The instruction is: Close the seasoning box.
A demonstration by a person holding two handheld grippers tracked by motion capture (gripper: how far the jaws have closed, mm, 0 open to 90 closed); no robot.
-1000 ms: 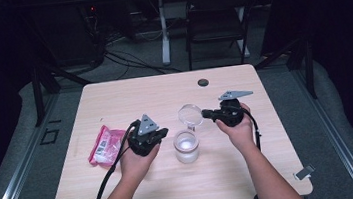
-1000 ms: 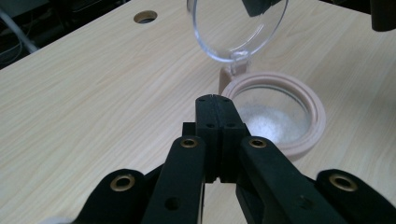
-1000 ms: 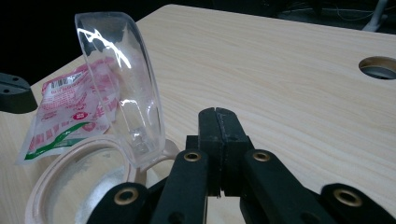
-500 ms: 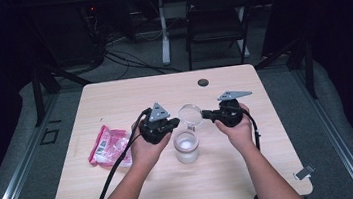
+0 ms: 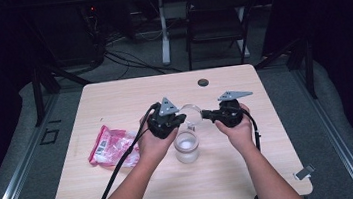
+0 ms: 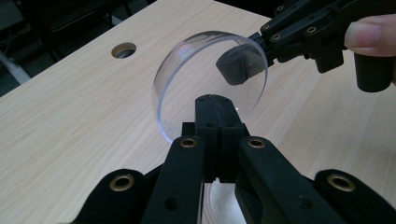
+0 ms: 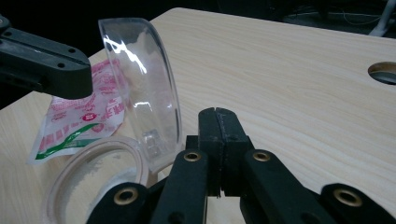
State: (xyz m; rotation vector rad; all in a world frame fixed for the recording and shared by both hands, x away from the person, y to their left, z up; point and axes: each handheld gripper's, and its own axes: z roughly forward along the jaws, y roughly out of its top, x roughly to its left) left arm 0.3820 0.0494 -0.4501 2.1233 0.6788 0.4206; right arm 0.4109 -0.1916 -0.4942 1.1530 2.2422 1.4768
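The jar, below-left of the right gripper, is running off the picture's bottom edge.

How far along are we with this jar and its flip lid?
Done: the clear lid stands open and upright on the jar, which has something white inside. In hand: the left gripper and right gripper, both shut, sit at opposite sides of the lid, probably to tip it. Left: the lid is not yet closed, and the pink packet lies apart on the table.
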